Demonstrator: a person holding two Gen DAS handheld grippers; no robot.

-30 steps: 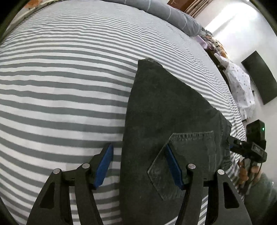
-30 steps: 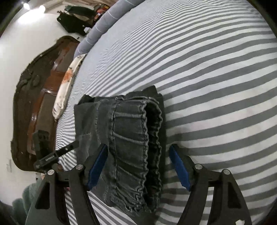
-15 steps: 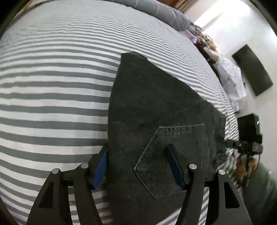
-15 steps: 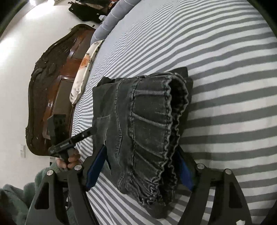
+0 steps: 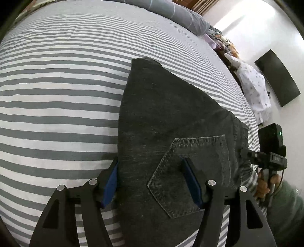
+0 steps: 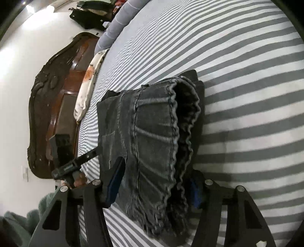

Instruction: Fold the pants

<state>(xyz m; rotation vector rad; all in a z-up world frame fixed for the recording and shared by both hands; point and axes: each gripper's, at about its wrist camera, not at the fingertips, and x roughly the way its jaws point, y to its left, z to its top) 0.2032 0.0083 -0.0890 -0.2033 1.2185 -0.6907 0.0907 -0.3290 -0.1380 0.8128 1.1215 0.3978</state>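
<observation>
Left wrist view: the folded dark grey pants [image 5: 171,133] lie on the striped bed sheet [image 5: 57,95], filling the middle and lower right of the frame, back pocket [image 5: 191,171] facing up. The left gripper [image 5: 152,182] stands low in the frame with its jaws spread; the left blue pad [image 5: 111,182] sits against the folded left edge of the denim, and the right pad [image 5: 191,182] lies on top of the pocket, so a width of cloth sits between them, though I cannot tell that they pinch it. At the right edge a hand [image 5: 266,184] holds the right gripper's handle, its tip reaching the pants' far edge. A grey pillow [image 5: 180,11] lies at the top, and a dark screen [image 5: 277,76] hangs on the wall at the upper right. From the right wrist view, the gathered elastic waistband [image 6: 171,133] runs down the centre, the pants lying on the sheet with the opening turned to the right. The right gripper [image 6: 155,182] is closing, with the waistband bunch between its jaws: the left pad [image 6: 115,182] rests on the cloth, the right pad [image 6: 195,193] is mostly hidden behind the ruffled edge. A carved wooden headboard [image 6: 53,114] fills the left of the frame.
</observation>
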